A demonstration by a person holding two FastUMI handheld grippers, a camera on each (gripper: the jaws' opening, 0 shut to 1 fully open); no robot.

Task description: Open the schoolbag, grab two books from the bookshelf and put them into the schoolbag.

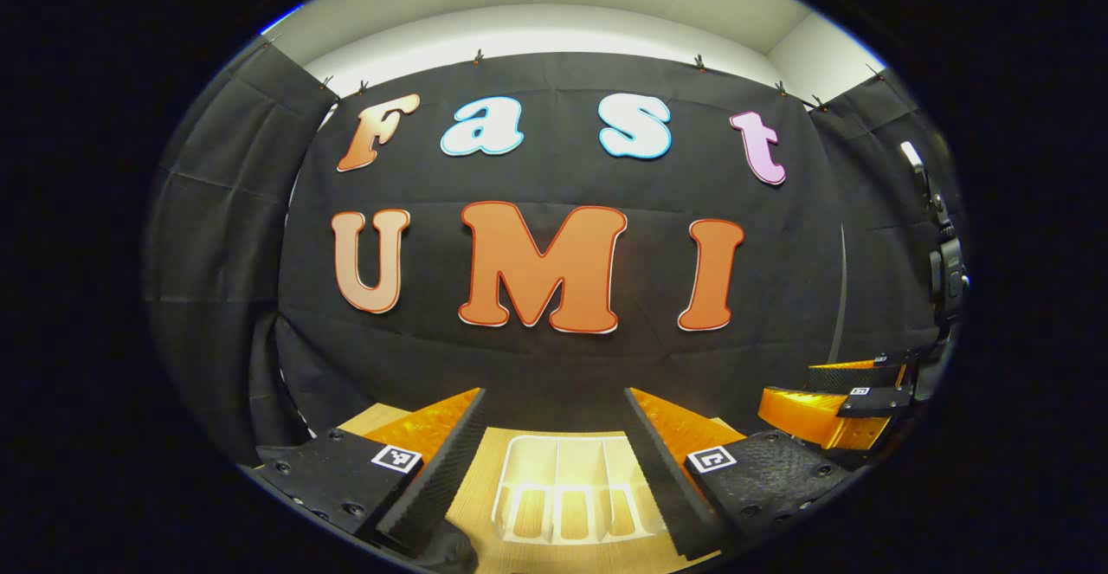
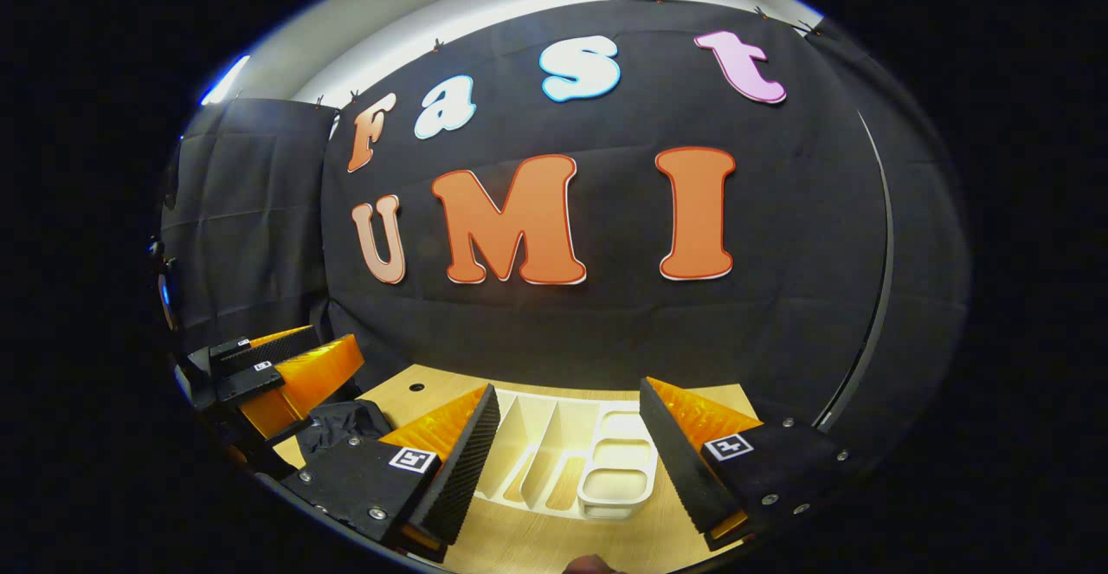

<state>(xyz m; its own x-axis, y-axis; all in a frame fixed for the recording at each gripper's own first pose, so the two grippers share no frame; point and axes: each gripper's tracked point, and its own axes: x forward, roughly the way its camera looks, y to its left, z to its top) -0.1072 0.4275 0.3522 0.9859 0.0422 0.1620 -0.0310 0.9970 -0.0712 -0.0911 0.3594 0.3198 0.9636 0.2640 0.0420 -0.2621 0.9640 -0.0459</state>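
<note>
A white bookshelf rack [image 1: 558, 487] with upright dividers lies on the wooden table [image 1: 476, 492], right below my left gripper [image 1: 554, 394], which is open with nothing between its fingers. The slots I can see hold nothing. In the right gripper view the same rack [image 2: 554, 461] sits between the fingers of my right gripper [image 2: 569, 385], also open and holding nothing. A crumpled dark fabric thing [image 2: 342, 422], possibly the schoolbag, lies at the table's left, under the left gripper [image 2: 333, 345]. Whether it is open I cannot tell. The right gripper [image 1: 792, 388] hovers at the right of the left gripper view.
The black cloth wall [image 1: 554, 357] hangs close behind the table. A small round hole [image 2: 415, 388] is in the table top [image 2: 519, 539] near the back edge. A camera stand [image 1: 948, 271] rises at the far right.
</note>
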